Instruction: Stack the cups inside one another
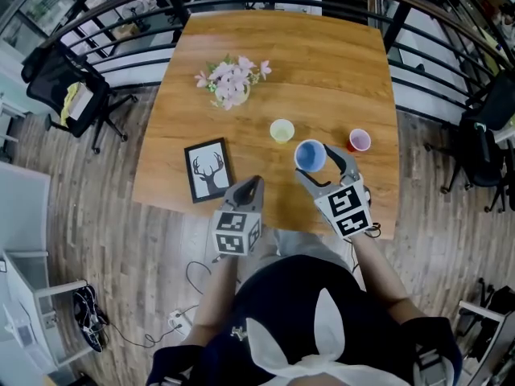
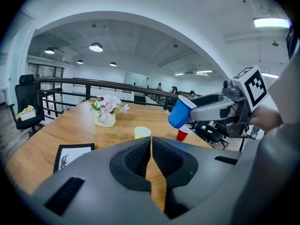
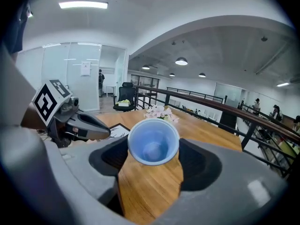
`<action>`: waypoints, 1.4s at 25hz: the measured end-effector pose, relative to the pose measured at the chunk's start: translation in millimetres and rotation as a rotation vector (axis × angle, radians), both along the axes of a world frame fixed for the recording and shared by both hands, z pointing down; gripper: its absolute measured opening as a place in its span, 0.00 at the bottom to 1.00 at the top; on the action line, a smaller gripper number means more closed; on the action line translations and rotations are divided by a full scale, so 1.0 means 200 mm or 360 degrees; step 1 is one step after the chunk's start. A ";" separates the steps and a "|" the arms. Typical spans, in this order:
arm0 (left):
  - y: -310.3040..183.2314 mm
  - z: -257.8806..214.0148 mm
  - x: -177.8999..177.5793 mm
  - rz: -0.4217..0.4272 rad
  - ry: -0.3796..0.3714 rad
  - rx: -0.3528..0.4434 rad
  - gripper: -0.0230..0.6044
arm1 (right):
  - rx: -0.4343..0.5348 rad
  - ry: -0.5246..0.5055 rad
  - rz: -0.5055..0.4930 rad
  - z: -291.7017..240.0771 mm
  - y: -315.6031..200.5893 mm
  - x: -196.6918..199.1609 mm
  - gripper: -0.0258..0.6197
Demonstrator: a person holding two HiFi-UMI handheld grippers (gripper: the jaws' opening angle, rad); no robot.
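Note:
My right gripper (image 1: 322, 164) is shut on a blue cup (image 1: 310, 156), held above the table with its mouth tipped toward the camera (image 3: 153, 141). From the left gripper view the blue cup (image 2: 180, 112) hangs in the air between the right gripper's fingers (image 2: 211, 108). A yellow cup (image 1: 282, 130) stands upright on the wooden table (image 1: 338, 71), a little beyond the blue one. A red cup (image 1: 359, 141) stands near the table's right edge. My left gripper (image 1: 251, 185) is shut and empty over the table's front edge, its jaws (image 2: 151, 159) pressed together.
A white pot of pink flowers (image 1: 231, 83) stands at the table's far left middle. A black-framed deer picture (image 1: 208, 170) lies flat at the front left. Black office chairs (image 1: 68, 95) and a curved railing (image 1: 121, 51) ring the table.

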State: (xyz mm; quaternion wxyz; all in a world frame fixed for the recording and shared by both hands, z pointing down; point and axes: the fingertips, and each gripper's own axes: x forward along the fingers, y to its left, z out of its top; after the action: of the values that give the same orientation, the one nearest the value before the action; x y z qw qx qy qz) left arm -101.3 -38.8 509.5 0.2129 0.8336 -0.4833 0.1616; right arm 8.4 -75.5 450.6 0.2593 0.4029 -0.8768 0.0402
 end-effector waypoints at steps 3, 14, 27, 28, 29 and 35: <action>-0.04 0.00 -0.02 -0.0012 -0.0002 -0.0009 0.08 | -0.0003 0.0009 0.0002 0.01 -0.04 0.01 0.56; -0.18 0.03 -0.02 -0.0013 0.0005 0.0001 0.08 | -0.0016 -0.0005 -0.0014 0.04 -0.19 -0.03 0.56; -0.30 0.10 -0.05 -0.0034 0.0024 -0.0041 0.08 | -0.0057 0.0004 -0.0077 0.11 -0.37 -0.14 0.56; -0.31 0.11 -0.05 -0.0036 0.0027 -0.0048 0.08 | -0.0069 0.0008 -0.0082 0.13 -0.39 -0.15 0.56; -0.31 0.12 -0.05 -0.0037 0.0031 -0.0052 0.08 | -0.0081 0.0009 -0.0086 0.14 -0.40 -0.15 0.56; -0.35 0.14 -0.06 -0.0036 0.0047 -0.0093 0.08 | -0.0114 0.0007 -0.0096 0.19 -0.48 -0.19 0.56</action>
State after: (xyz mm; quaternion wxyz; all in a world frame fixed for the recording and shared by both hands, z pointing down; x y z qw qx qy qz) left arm -112.9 -108.7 537.0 0.2460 0.8239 -0.4845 0.1610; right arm -28.9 -172.0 487.9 0.2767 0.3668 -0.8860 0.0630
